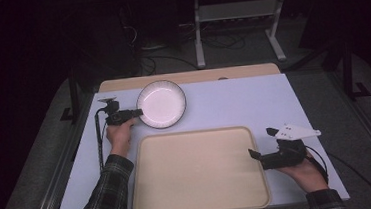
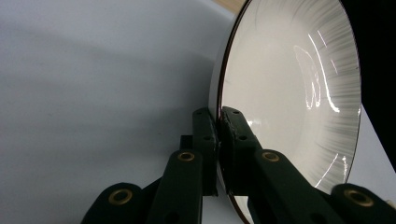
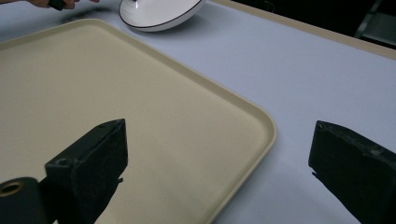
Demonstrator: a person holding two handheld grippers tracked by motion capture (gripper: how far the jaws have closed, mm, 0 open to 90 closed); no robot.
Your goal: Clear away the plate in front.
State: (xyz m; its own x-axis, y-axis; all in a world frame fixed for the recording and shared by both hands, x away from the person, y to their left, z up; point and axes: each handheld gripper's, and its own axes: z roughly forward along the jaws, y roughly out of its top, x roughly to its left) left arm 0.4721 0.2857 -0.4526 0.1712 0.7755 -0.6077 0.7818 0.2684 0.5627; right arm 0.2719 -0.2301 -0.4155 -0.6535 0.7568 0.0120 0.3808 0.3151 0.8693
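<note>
L hand-held gripper (image 1: 136,112) clamped on white bowl (image 1: 162,103) rim; R hand-held gripper (image 1: 262,142) wide apart by tray (image 1: 201,203) on desk (image 1: 253,101)

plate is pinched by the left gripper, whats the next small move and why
Probably lift the plate a little and carry it toward the person, over the tray. The left gripper is shut on its dark rim, and in the right gripper view the plate looks tipped up off the table. The tray lies bare just beside it, and the right gripper waits open at the tray's right edge.
</note>
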